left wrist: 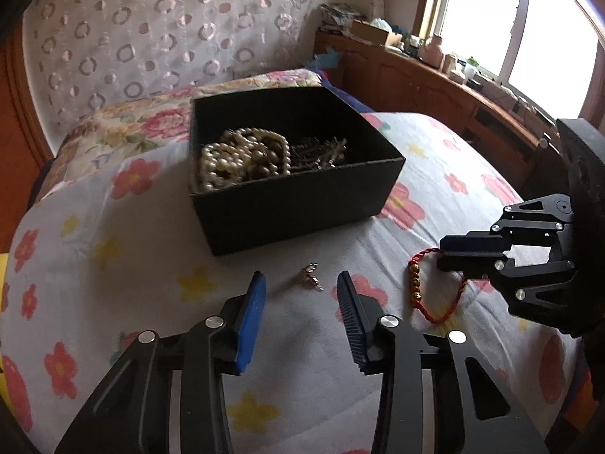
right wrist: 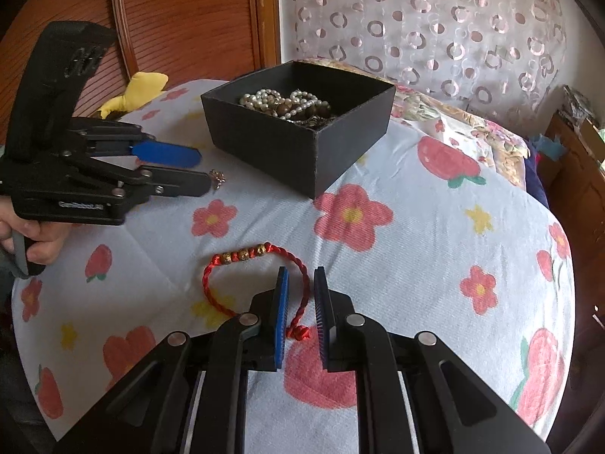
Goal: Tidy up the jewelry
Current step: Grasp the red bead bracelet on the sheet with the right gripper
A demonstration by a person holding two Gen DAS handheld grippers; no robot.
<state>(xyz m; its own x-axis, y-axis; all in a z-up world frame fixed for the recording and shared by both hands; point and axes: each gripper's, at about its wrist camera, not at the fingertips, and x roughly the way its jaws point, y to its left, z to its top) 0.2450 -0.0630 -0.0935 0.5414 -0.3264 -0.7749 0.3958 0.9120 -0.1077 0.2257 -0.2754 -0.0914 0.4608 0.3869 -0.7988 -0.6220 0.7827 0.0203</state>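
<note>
A black open box (left wrist: 302,204) (right wrist: 298,151) holds pearl strands (left wrist: 242,162) (right wrist: 280,102) and other jewelry on the floral bed cover. A small silver earring piece (left wrist: 312,276) (right wrist: 217,179) lies on the cover just ahead of my open left gripper (left wrist: 300,283) (right wrist: 204,170), between its fingertips. A red cord bracelet with gold beads (left wrist: 435,291) (right wrist: 249,261) lies flat. My right gripper (right wrist: 302,276) (left wrist: 440,253) is open, its jaws standing on either side of the bracelet's right cord, not closed on it.
The floral bed cover (right wrist: 416,265) fills both views. A folded floral quilt (left wrist: 132,125) lies behind the box. A wooden shelf with clutter (left wrist: 435,60) runs under the window. A yellow cloth (right wrist: 140,87) sits at the bed's far left.
</note>
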